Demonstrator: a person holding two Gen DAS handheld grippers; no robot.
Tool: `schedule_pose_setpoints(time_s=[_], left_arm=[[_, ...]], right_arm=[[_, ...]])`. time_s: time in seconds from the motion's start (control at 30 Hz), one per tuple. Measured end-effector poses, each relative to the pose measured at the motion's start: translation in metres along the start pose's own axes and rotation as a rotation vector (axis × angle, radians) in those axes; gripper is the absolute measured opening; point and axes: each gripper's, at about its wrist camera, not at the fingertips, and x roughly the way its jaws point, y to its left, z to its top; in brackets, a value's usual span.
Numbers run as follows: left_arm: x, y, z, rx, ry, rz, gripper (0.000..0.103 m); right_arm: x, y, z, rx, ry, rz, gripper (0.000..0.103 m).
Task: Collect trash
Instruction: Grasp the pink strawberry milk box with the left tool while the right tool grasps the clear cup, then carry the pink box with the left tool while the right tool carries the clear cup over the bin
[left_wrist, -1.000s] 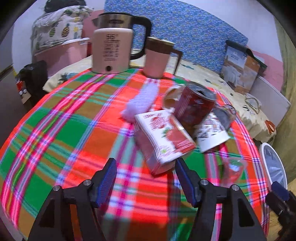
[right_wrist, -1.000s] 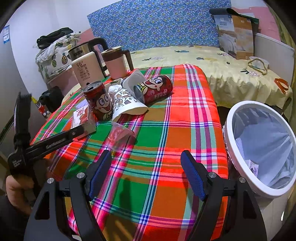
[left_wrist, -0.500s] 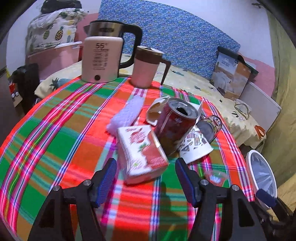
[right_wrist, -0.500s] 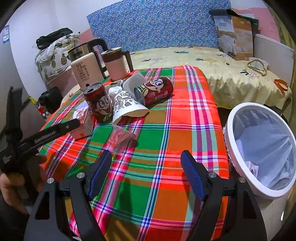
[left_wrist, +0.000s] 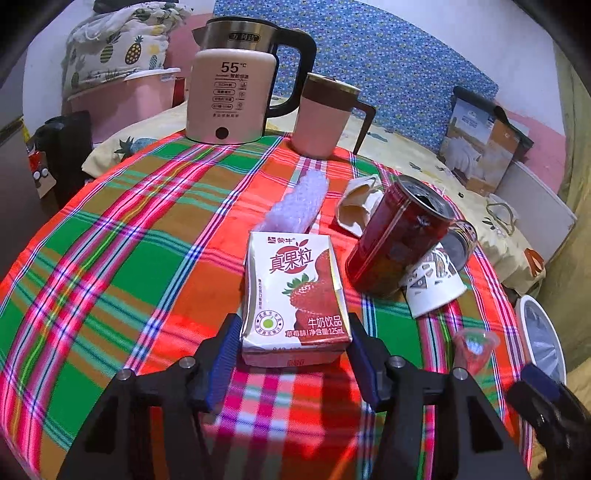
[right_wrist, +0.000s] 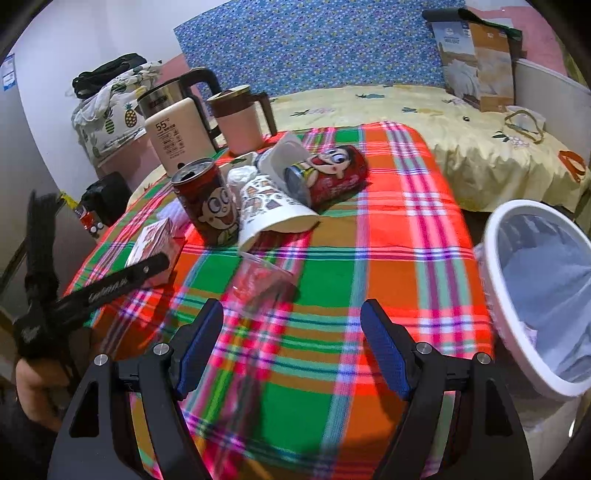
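The left gripper (left_wrist: 291, 354) is straddling the strawberry milk carton (left_wrist: 295, 295) lying on the worktop (left_wrist: 110, 240), fingers spread; contact is hard to judge. The right gripper (right_wrist: 291, 349) is hovering with fingers spread, and a blurred clear plastic cup (right_wrist: 258, 280) is lying beyond them.

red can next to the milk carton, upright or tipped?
Upright. The red can stands on its base with its opened top facing up; the other can behind it lies on its side.

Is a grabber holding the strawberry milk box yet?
Not yet. The left gripper is open around the strawberry milk carton's near end. The right gripper is open and empty.
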Motion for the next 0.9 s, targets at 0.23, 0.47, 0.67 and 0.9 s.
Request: schedule_pose_setpoints(time_s=[0.23,0.47,0.67,0.9], left_arm=[[-0.015,0.004,-0.014,0.054,-0.009,-0.029,0.054],[-0.018,0.004,-0.019,0.070,-0.005,-0.038,0.054],[-0.028,-0.004,-0.030,0.102,-0.015,-0.038,0.054],[-0.047,-0.022,-0.044,0.155,-0.034,-0.045,0.053]], right_arm=[[0.027,0.011,0.004,0.016,0.036,0.014,0.062],[0.030,0.010,0.002,0.013,0.056,-0.005,0.033],[0.012,0.007,-0.005,-0.010,0.033,-0.007,0.033],[-0.011,-0.002,-0.013,0.003,0.012,-0.006,0.033]])
